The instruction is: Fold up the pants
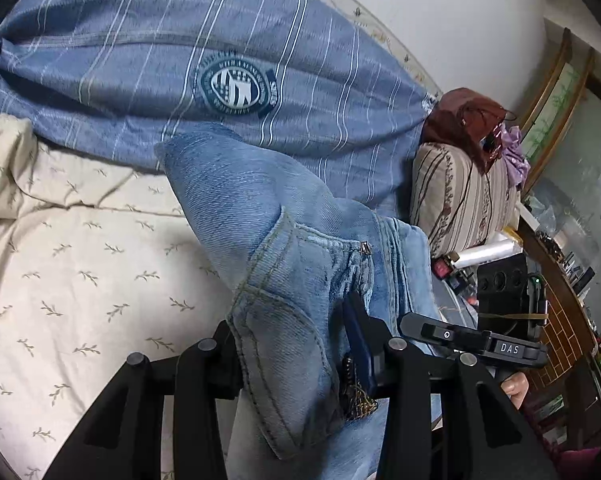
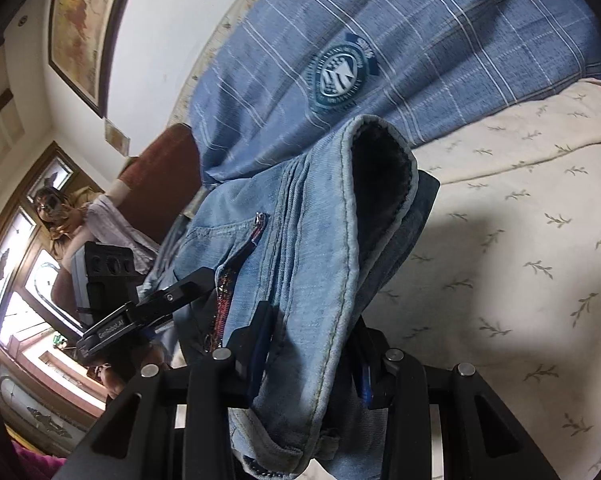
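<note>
Light blue jeans (image 1: pixel 268 248) hang lifted above a cream bed sheet (image 1: pixel 80 280). My left gripper (image 1: pixel 296 344) is shut on the jeans' waistband near a pocket. In the left wrist view the right gripper (image 1: pixel 480 344) shows at the right edge of the jeans. My right gripper (image 2: pixel 312 344) is shut on the other side of the waistband of the jeans (image 2: pixel 308 240), near the zipper. The left gripper (image 2: pixel 148 312) shows at the left in the right wrist view. The rest of the jeans hangs below, out of view.
A blue striped duvet with a round crest (image 1: pixel 236 88) lies behind the jeans. A striped pillow (image 1: pixel 460 200) with a brown bag on it sits at the bed's right. A cluttered wooden cabinet (image 1: pixel 560 280) stands beside the bed.
</note>
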Demonstrator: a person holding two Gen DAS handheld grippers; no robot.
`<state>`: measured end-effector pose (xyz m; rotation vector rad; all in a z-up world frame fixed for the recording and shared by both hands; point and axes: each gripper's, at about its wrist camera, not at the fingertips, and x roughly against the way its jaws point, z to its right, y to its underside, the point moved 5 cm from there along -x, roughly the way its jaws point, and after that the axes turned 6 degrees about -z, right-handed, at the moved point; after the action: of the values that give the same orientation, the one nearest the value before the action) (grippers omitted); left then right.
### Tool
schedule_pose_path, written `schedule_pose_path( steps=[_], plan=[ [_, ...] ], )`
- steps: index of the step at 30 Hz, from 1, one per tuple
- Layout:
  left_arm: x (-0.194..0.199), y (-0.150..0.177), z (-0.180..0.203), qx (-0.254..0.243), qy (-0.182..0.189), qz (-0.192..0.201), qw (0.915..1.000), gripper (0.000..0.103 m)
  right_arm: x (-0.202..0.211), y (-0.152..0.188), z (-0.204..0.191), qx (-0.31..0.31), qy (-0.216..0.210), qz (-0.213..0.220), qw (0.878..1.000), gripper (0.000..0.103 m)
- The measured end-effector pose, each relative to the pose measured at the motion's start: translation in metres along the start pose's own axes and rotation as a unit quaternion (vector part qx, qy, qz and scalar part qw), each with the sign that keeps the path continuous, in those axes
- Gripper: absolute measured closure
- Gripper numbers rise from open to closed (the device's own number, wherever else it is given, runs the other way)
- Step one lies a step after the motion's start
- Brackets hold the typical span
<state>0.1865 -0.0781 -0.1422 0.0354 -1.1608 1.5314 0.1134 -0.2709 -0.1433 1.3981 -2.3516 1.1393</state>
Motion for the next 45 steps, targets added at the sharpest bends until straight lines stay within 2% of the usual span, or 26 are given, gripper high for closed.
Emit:
schedule_pose_path(
  steps=[10, 19, 36, 45],
  plan=[
    [0.033, -0.006, -0.005, 0.008, -0.014, 0.030, 0.9994, 0.059, -0.008, -0.002, -0.027, 0.015, -0.031, 0.004, 0.999, 0.065],
    [0.039, -0.002, -0.023, 0.022, -0.042, 0.023, 0.9986, 0.059, -0.033, 0.001, -0.030, 0.015, -0.028, -0.021, 0.999, 0.065],
    [0.020, -0.002, -0.019, 0.024, -0.049, 0.004, 0.9985, 0.059, -0.034, 0.004, -0.011, -0.021, -0.019, -0.024, 0.999, 0.065],
    [-0.009, 0.005, -0.025, 0.030, -0.063, -0.033, 0.9970, 0.059, -0.043, 0.010, 0.012, -0.062, 0.000, -0.048, 0.997, 0.065]
  ],
)
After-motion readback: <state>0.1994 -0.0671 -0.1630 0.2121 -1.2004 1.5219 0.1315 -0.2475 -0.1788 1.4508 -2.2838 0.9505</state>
